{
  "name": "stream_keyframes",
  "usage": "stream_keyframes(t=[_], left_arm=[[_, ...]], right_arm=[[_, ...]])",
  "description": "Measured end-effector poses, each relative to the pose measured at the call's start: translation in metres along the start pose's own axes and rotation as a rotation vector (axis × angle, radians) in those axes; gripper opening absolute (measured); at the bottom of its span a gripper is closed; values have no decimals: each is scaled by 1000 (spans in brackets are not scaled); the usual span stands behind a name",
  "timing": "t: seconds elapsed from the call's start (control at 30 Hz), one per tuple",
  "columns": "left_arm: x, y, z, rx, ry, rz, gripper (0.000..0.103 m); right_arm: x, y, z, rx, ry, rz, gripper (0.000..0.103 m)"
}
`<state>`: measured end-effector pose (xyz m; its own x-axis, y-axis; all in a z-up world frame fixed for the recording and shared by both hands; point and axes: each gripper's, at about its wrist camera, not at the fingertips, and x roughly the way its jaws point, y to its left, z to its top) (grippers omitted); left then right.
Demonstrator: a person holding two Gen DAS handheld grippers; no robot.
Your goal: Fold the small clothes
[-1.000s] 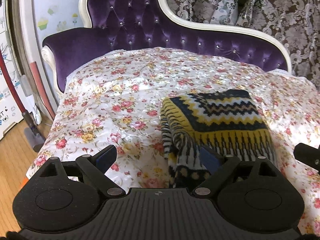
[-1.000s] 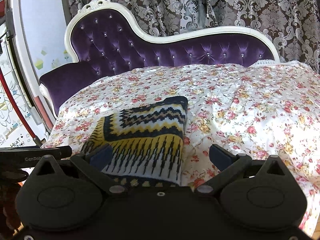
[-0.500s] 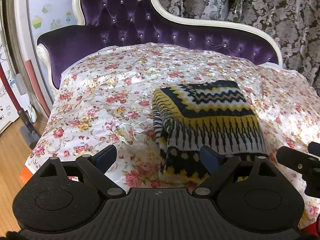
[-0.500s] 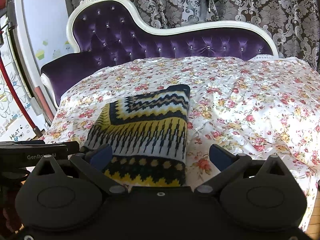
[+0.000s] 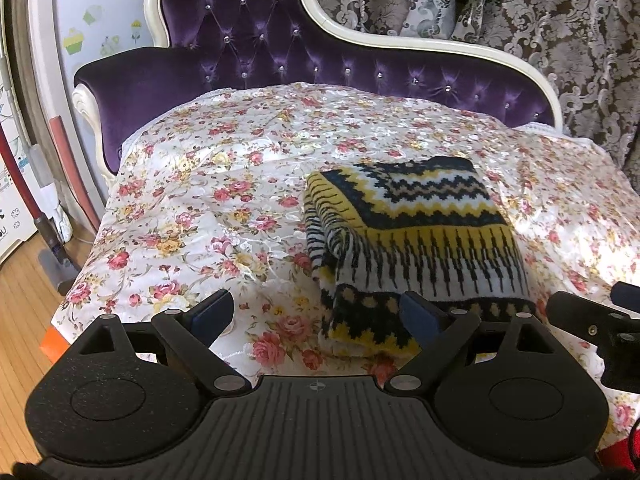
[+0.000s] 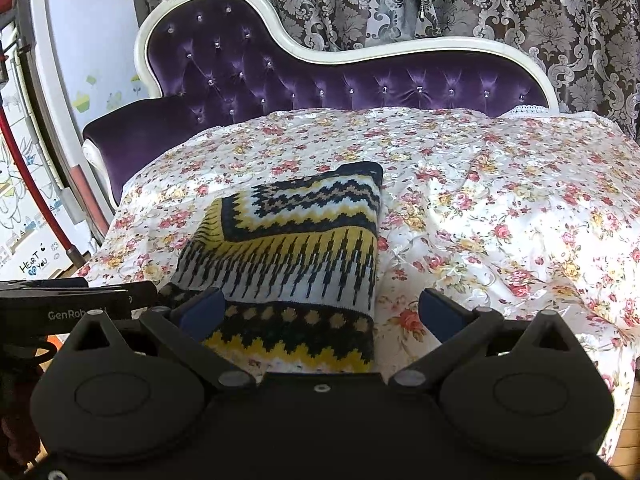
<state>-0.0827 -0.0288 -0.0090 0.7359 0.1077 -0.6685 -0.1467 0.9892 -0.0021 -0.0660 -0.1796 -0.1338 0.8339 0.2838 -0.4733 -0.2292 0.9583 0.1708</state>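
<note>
One folded sweater (image 5: 416,236) (patterned), one floral bedspread (image 5: 224,216)

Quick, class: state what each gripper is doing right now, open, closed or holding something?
Left gripper: open, holding nothing.
Right gripper: open, holding nothing; the folded knitted sweater lies free on the floral cover.

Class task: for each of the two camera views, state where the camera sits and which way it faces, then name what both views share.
Left wrist: on the left gripper, looking down along its open fingers at the floral bedcover; the right gripper shows at the right edge.
Right wrist: on the right gripper, open, facing the purple headboard; the left gripper shows at left.
Shared: the folded knit garment.
</note>
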Motion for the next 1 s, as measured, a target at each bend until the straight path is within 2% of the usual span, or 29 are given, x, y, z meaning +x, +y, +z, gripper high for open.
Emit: stream_keyframes(t=[1.0], left_arm=[[3, -1, -2, 3, 21, -6, 90]], right_arm=[[5, 1, -1, -1, 22, 3, 103]])
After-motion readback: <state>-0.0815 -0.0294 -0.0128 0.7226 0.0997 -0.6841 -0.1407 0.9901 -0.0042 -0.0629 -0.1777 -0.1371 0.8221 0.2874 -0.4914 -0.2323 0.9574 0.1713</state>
